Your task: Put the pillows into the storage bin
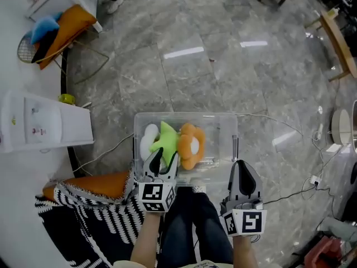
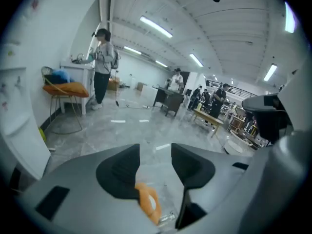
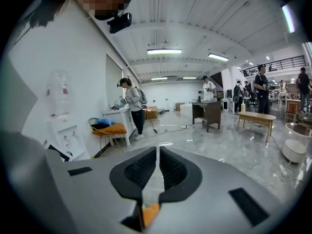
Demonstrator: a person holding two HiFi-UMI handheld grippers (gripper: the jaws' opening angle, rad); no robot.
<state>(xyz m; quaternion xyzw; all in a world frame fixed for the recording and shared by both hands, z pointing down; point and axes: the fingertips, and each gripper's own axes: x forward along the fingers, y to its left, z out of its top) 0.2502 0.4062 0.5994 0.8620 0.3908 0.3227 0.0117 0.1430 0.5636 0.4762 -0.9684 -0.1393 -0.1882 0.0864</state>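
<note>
Left claw [image 1: 163, 159] parted, right claw [image 1: 244, 169] closed, both pointing forward.

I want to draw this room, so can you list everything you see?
storage bin: one, clear, on the floor in front of the person
pillows: three, white pillow, green pillow, orange pillow, inside the bin
orange cushion: one, left of the bin
striped cloth: one, black and white, lower left
water dispenser: one, white, far left
chair: one, orange pad on it, top left
left tool: grey, open, empty
right tool: grey, almost shut, empty
</note>
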